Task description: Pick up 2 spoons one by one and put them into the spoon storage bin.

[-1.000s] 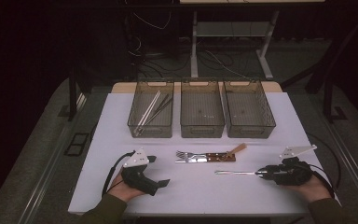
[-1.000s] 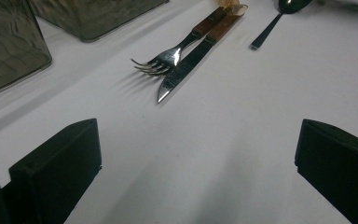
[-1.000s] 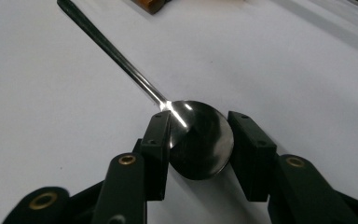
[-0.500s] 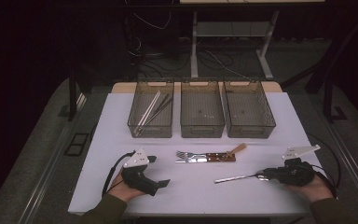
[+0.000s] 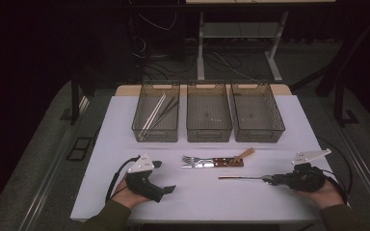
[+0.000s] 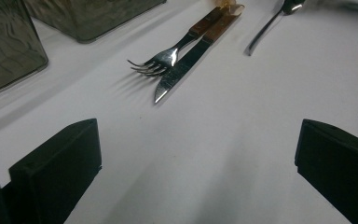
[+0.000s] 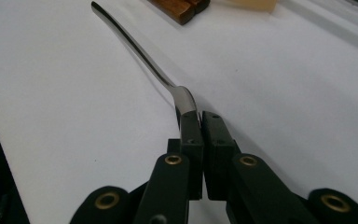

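A metal spoon lies on the white table at the front right, its handle pointing left. My right gripper has just been closing and is now shut on the spoon's bowl, with the handle running away from the jaws. A fork and a wooden-handled knife lie side by side at the table's middle. My left gripper rests at the front left, open, with nothing between its jaws; the fork and knife lie ahead of it.
Three clear bins stand in a row at the back: the left bin holds chopsticks, and the middle bin and right bin look bare. A small pale wooden piece lies at the knife's handle end.
The right jaws have closed onto the spoon's bowl. The spoon's handle swung slightly on the table. Both hands stayed where they were.
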Motion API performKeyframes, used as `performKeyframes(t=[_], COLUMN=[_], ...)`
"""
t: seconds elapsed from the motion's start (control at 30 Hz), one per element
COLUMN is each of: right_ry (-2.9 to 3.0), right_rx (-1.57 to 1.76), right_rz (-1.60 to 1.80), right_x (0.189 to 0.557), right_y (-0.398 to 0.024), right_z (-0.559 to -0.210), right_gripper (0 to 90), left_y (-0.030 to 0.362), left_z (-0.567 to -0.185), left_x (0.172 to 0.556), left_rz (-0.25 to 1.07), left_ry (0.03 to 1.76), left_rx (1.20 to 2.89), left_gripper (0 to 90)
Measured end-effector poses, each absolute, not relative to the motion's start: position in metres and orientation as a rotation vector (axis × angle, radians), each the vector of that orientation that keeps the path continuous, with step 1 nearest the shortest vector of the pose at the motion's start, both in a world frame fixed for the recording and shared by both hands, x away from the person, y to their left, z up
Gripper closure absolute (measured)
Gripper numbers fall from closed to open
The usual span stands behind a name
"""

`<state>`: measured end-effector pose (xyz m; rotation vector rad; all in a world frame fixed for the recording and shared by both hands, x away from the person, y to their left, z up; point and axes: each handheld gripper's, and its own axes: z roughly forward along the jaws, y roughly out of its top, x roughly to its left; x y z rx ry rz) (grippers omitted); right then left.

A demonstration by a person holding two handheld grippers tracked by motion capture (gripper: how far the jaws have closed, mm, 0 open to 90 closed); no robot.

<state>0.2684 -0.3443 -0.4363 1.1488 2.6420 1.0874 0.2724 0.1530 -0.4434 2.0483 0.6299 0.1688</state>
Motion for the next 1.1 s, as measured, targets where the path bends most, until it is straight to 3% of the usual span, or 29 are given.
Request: performKeyframes(t=[1.1], right_ry=[2.367], right_rx=[1.212], right_rz=[1.224], right_x=[0.271], right_y=[-0.350], right_z=[-0.403], right_gripper=[88.5], left_y=[0.152], left_z=[-0.444], left_x=[0.273], left_rz=[0.166], left_ry=[0.631], left_rx=[2.053], left_gripper=[0.0])
